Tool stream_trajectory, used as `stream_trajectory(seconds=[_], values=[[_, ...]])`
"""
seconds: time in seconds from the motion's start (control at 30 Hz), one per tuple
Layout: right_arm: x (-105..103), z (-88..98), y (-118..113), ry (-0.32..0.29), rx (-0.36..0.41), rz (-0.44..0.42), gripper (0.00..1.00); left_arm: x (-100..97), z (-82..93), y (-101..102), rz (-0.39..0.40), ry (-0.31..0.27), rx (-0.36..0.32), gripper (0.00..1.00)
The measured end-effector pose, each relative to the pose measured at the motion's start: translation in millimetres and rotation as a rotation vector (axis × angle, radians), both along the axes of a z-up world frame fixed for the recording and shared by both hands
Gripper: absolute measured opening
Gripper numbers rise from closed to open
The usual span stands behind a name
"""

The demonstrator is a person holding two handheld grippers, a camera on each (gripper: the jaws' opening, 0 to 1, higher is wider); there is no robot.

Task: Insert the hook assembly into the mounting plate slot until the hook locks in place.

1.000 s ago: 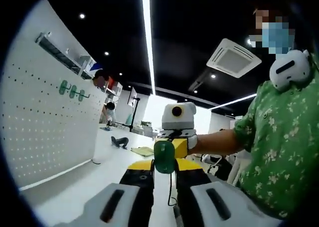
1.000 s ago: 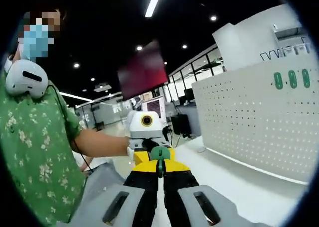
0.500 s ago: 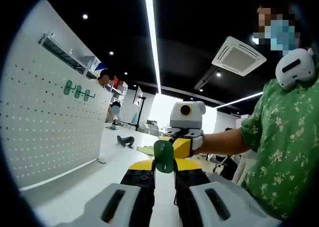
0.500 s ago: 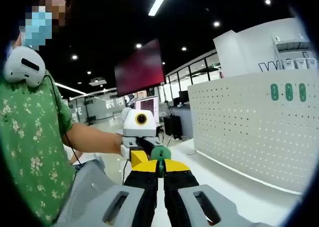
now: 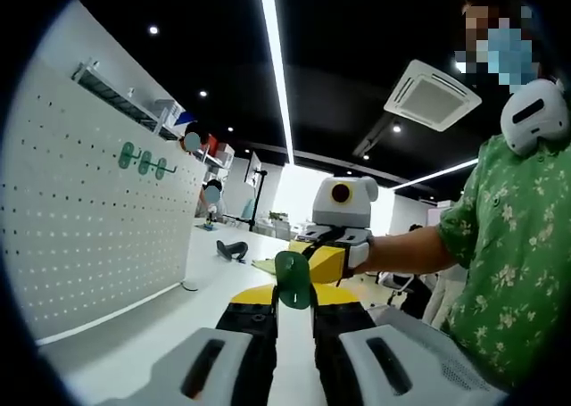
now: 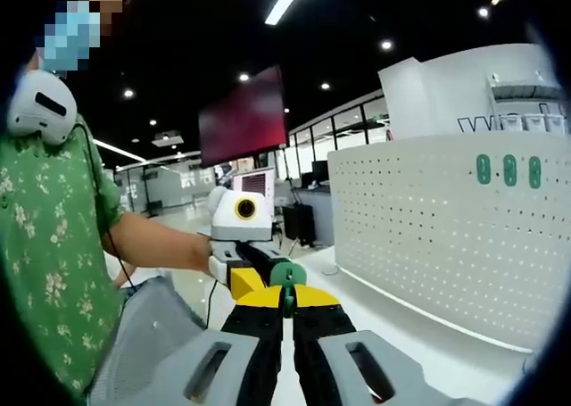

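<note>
A green oval mounting plate with a slot stands upright between my left gripper's yellow-tipped jaws, which are shut on it. My right gripper comes in from the right and meets the plate from behind. In the right gripper view, a thin green hook piece shows edge-on, and my right gripper is shut on it. There my left gripper reaches in from the left, tip to tip. Both are held up in the air. I cannot tell whether the two green parts are joined.
A white pegboard with three green plates stands on the white table; the same pegboard appears to the right. A black item lies further down the table. The person's sleeve is close.
Both views have drifted slightly with the hands. The grippers stay tip to tip with the same grips on the green parts.
</note>
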State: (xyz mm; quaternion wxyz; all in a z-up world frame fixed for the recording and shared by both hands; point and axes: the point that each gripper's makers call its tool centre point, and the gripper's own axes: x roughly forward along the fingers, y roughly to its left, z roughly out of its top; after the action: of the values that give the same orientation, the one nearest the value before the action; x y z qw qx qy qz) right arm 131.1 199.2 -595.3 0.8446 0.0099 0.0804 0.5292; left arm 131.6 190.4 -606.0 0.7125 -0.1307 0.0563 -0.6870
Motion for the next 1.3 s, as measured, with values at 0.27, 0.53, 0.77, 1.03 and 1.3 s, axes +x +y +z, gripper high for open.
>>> stream_trajectory(seconds=[0.27,0.53,0.77,1.03,1.3], values=[[3,2.2,1,0.011,0.024,-0.015,0.01,2.8,2.2,1,0.013,-0.041,-0.004,0.16],[5,4.4,0,0.007,0.028,-0.029,0.00,6.7,-3.5,5,0.037,-0.062,0.030,0.26],[7,2.6,-2,0.010,0.022,-0.043,0.00,5.9,-2.0,5,0.044,-0.065,0.033,0.38],[7,0.6,-5,0.018,0.018,-0.050,0.01,-3.9,2.3,4,0.000,-0.048,0.015,0.64],[8,-0.4,-7,0.019,0.017,-0.064,0.01,-9.9,-6.5,-3,-0.008,-0.017,0.074,0.97]])
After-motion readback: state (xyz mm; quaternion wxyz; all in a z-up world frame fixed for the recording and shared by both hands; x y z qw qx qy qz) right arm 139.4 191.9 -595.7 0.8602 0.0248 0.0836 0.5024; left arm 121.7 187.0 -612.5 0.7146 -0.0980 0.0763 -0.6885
